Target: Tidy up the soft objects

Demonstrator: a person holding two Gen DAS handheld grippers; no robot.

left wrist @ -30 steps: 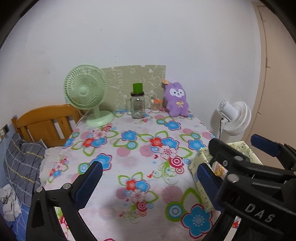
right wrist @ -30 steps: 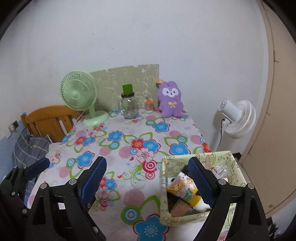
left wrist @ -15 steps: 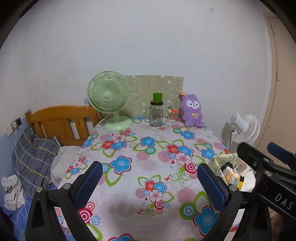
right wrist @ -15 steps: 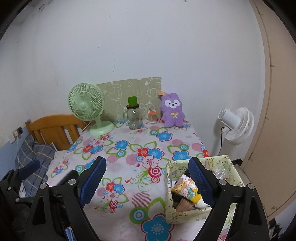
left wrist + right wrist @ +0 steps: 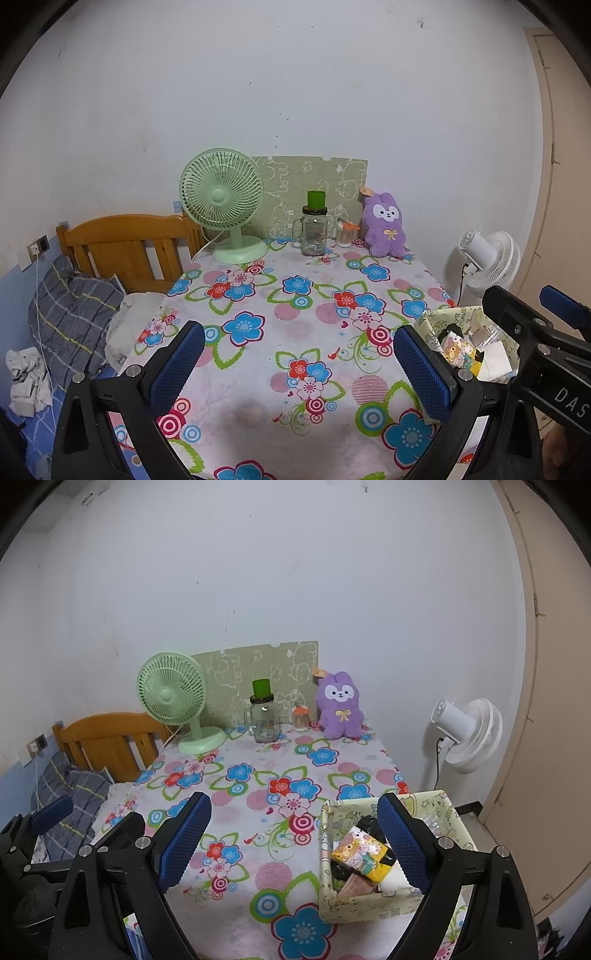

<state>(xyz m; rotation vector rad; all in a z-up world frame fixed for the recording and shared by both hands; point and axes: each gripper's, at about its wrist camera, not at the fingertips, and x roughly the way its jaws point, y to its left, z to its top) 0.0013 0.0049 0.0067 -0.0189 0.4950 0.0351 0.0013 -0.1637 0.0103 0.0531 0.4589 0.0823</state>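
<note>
While both tools hang over the table's near edge, neither holds anything: left hand-held gripper [image 5: 299,369] spread wide, right hand-held gripper [image 5: 293,843] likewise spread, only flowered table [image 5: 258,775] cloth between the pads. At 4 o'clock in the right wrist view, a patterned fabric box [image 5: 369,904] sits on the near corner, soft packets [image 5: 360,856] already inside — likely the collecting bin, kept close for short drops. Mid-table bare. At 12 o'clock, against the wall: green fan [image 5: 171,696], glass jar [image 5: 263,720], purple plush rabbit [image 5: 339,705], upright, propped by the wall. Rabbit looks like the remaining soft item; reach is long.
</note>
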